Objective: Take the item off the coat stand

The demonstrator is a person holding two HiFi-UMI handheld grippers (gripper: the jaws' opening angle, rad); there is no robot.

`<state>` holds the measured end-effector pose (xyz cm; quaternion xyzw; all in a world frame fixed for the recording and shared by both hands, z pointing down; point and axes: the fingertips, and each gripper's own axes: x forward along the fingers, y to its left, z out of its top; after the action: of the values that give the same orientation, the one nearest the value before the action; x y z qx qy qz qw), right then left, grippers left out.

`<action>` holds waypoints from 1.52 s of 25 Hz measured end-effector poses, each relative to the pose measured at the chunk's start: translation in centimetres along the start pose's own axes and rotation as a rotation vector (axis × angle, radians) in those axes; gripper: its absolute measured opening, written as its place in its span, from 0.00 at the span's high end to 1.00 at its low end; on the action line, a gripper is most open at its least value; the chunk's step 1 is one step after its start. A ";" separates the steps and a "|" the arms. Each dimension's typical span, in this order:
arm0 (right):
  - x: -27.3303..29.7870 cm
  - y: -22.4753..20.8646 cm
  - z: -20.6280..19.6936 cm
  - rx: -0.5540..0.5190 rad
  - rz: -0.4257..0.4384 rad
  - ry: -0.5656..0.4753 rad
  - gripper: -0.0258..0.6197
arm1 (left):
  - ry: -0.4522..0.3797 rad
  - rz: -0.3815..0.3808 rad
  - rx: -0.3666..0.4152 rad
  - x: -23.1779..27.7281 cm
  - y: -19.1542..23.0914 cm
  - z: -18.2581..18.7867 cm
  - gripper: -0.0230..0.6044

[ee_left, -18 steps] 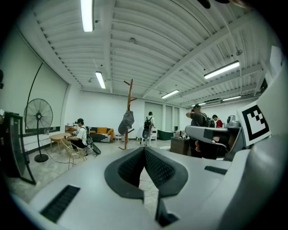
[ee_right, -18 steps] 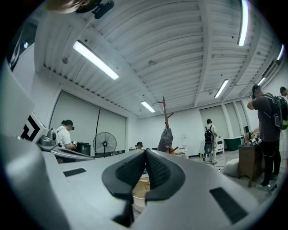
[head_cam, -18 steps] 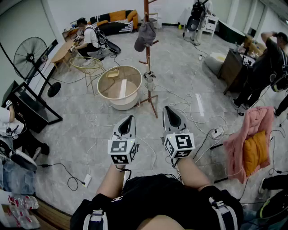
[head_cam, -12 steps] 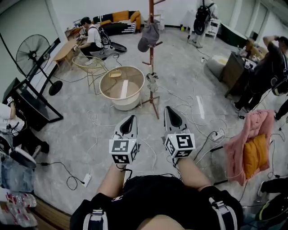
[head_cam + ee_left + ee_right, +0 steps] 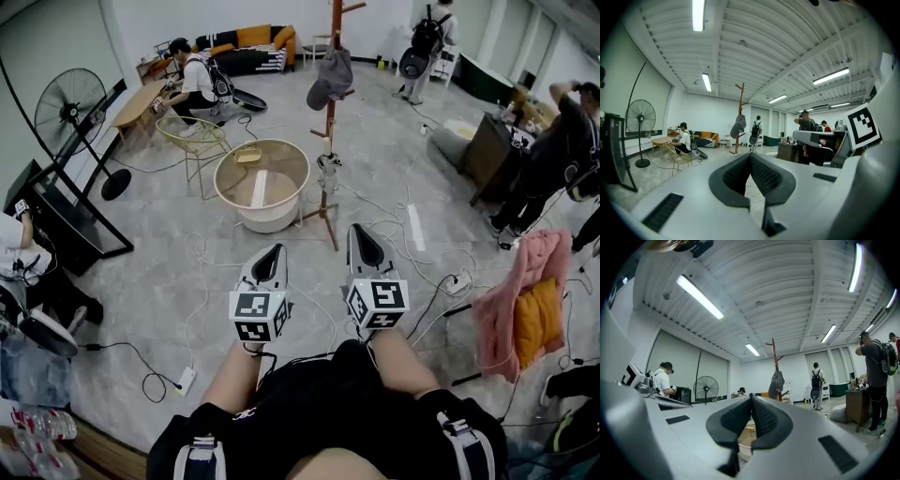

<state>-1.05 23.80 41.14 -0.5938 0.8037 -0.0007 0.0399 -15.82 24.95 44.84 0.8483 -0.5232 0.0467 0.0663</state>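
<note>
A grey cap (image 5: 329, 80) hangs on a peg of the wooden coat stand (image 5: 332, 131), straight ahead across the floor. It also shows as a grey cap (image 5: 738, 126) in the left gripper view and a grey cap (image 5: 776, 385) in the right gripper view, still far off. My left gripper (image 5: 274, 253) and right gripper (image 5: 356, 232) are held side by side low in the head view, well short of the stand. Both are shut with nothing between the jaws.
A round beige tub (image 5: 262, 184) stands just left of the stand's feet. Cables trail over the grey floor (image 5: 169, 272). A wire chair (image 5: 193, 136), a standing fan (image 5: 67, 111), a pink jacket on a rack (image 5: 521, 300) and several people ring the room.
The stand and cap have shifted right and slightly nearer in the head view as I move towards them. Both grippers keep their pose, shut.
</note>
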 end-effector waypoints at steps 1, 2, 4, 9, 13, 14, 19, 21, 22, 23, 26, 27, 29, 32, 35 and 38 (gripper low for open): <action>0.2 0.3 -0.2 0.000 -0.004 0.003 0.93 | 0.001 -0.001 -0.003 0.0 0.6 -0.1 0.94; 0.6 0.5 -0.5 -0.002 -0.006 0.007 0.93 | 0.001 -0.002 -0.005 0.1 1.0 -0.2 0.94; 1.4 0.6 -1.1 -0.003 -0.012 0.014 0.93 | 0.002 -0.005 -0.004 0.7 1.8 -0.4 0.94; 5.3 -0.2 -1.8 0.002 -0.015 0.008 0.93 | 0.006 -0.001 -0.003 3.6 4.5 -0.4 0.94; 10.2 -1.7 -2.1 0.012 -0.019 -0.003 0.93 | 0.014 0.011 0.002 7.6 7.3 0.0 0.94; 11.8 -2.1 -2.1 0.014 -0.019 -0.007 0.93 | 0.012 0.013 0.007 8.9 8.1 0.2 0.94; 20.0 -6.7 -2.0 0.032 -0.022 -0.036 0.93 | 0.009 0.042 0.020 17.0 11.2 1.8 0.94; 23.5 -9.0 -1.2 0.027 -0.015 -0.046 0.93 | 0.008 0.052 0.023 20.9 12.0 3.0 0.94; 25.3 -10.3 -0.8 0.023 -0.012 -0.052 0.93 | 0.006 0.055 0.026 23.0 12.3 3.8 0.94; 27.2 -11.7 -0.3 0.020 -0.008 -0.059 0.93 | 0.003 0.059 0.029 25.2 12.6 4.5 0.94; 32.9 -15.6 0.4 0.015 0.000 -0.073 0.93 | -0.006 0.060 0.037 31.9 13.6 6.4 0.94; 34.6 -16.7 0.6 0.013 0.004 -0.075 0.93 | -0.008 0.058 0.039 34.1 13.9 6.9 0.94; 37.9 -19.2 0.8 0.009 0.012 -0.078 0.93 | -0.010 0.053 0.042 38.4 14.2 7.9 0.94; 42.2 -22.8 1.3 0.001 0.020 -0.082 0.93 | -0.017 0.049 0.048 44.3 14.2 9.4 0.94; 45.5 -25.8 1.1 -0.009 0.021 -0.082 0.93 | -0.015 0.048 0.041 48.6 14.2 9.8 0.94; 48.8 -27.4 1.2 0.002 0.018 -0.079 0.93 | 0.009 0.048 0.033 51.7 15.2 9.8 0.94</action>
<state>10.92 -30.81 38.22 -0.5861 0.8067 0.0222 0.0721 -6.16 -28.92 43.85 0.8364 -0.5422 0.0607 0.0535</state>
